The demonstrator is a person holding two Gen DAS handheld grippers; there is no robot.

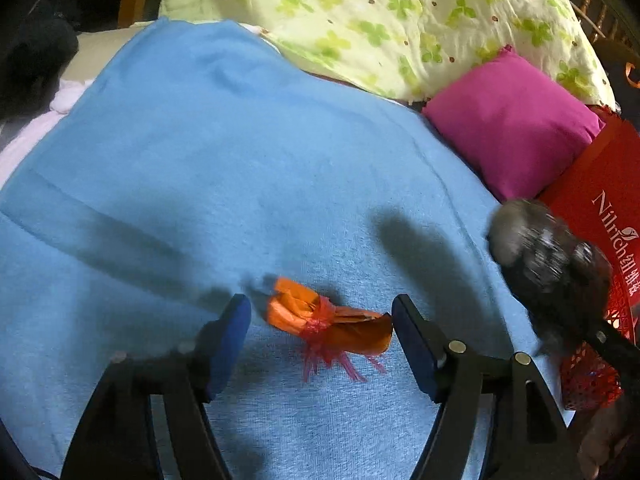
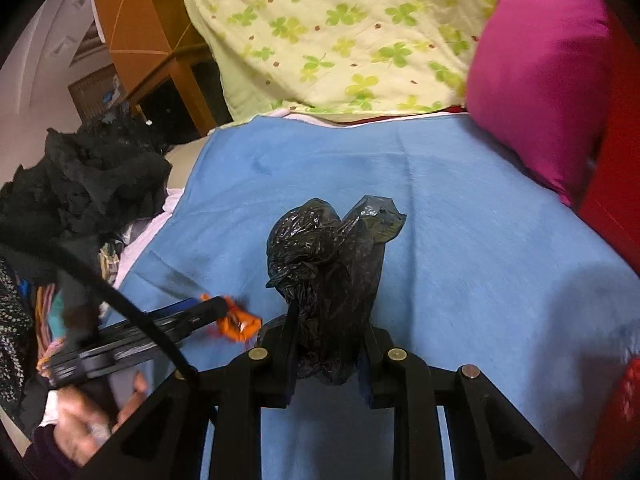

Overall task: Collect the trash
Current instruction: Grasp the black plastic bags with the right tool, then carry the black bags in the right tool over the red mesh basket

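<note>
We see an orange wrapper (image 1: 320,320) low in the frame on the blue blanket (image 1: 224,168), between the left tool's (image 1: 320,320) parted pads. Our right tool (image 2: 326,354) clamps a black bag (image 2: 328,256) mid-frame. Beyond lie a clover-print quilt (image 2: 340,36) and magenta pillow (image 2: 536,80), upper right.

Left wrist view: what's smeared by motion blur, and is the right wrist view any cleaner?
Left wrist view: the black bag in the right gripper is streaked; the orange wrapper stays sharp, and dark shadows cross the blue blanket. Right wrist view: the bag is crisp, the left gripper and hand blurred.
</note>
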